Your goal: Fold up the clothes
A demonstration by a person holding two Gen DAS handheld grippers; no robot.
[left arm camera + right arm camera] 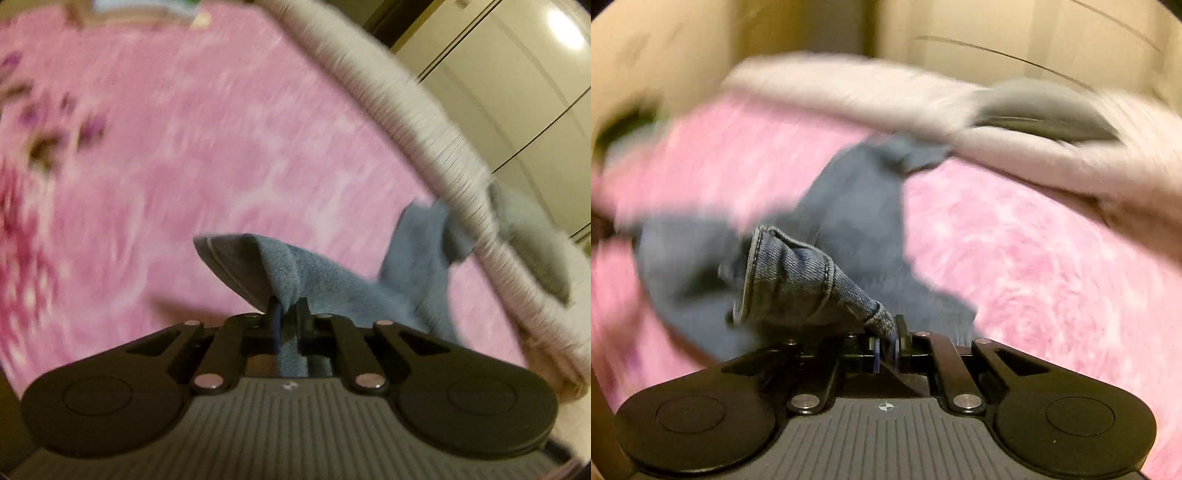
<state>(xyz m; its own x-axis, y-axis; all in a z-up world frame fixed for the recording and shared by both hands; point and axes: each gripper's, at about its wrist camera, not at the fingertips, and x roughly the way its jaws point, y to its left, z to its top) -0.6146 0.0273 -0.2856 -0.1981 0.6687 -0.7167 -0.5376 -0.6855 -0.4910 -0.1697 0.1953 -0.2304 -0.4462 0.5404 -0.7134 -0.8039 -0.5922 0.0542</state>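
Note:
A blue denim garment (332, 280) lies on a pink fuzzy blanket (221, 147). In the left wrist view my left gripper (288, 306) is shut on a hemmed edge of the denim, and the cloth rises from the blanket to the pads. In the right wrist view my right gripper (890, 332) is shut on a stitched seam corner of the same denim garment (798, 280), lifted above the pink blanket (1034, 258). The rest of the garment trails away toward the blanket's far edge. Both views are blurred.
A pale ribbed cover (424, 122) borders the blanket, with a grey cushion (528, 236) on it. Cream cabinet doors (517, 92) stand beyond. A purple floral print (44, 129) shows at the blanket's left. The same pale cover (849, 88) and grey cushion (1041, 107) appear in the right wrist view.

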